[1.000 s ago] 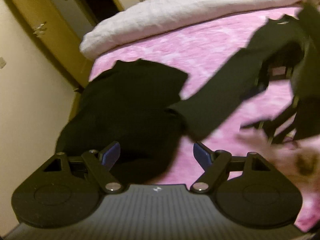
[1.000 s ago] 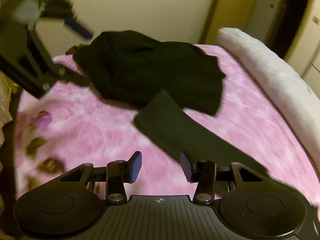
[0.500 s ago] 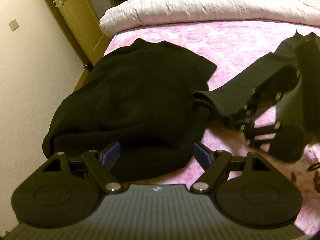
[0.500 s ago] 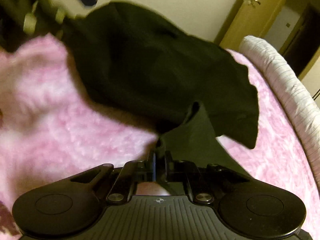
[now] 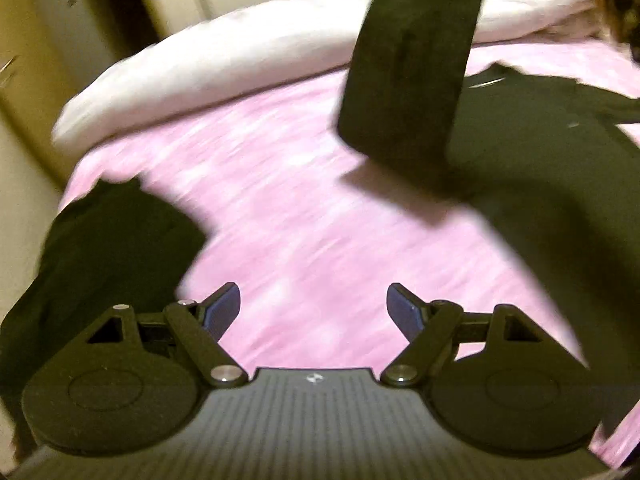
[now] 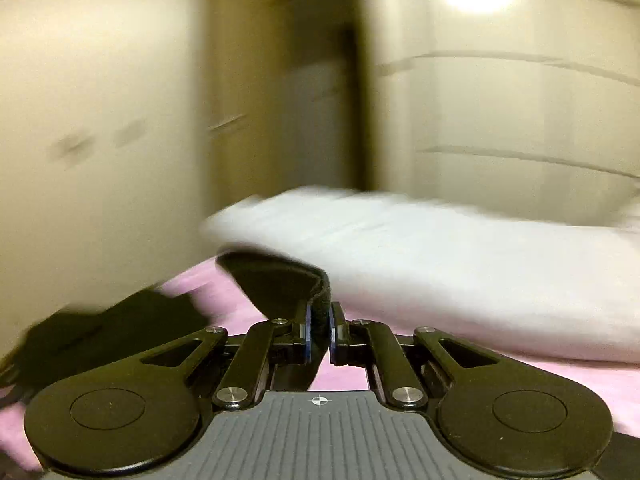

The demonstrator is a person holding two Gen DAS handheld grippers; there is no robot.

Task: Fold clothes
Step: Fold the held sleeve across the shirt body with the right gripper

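Right wrist view shows the right tool (image 6: 319, 334) pinching the cuff of a black garment (image 5: 540, 184); it hangs soft and limp over the pink bed (image 5: 280, 208). Left tool (image 5: 313, 311) is wide, empty. Best grip: hem edges.

No legible text, label, brand name or number appears in either view. The only mark is a small white roundel emblem, quartered like a crosshair, printed at the top centre of each grey ribbed plastic gripper housing (image 5: 315, 378) (image 6: 319, 400); it carries no readable characters. Both views are motion-blurred.
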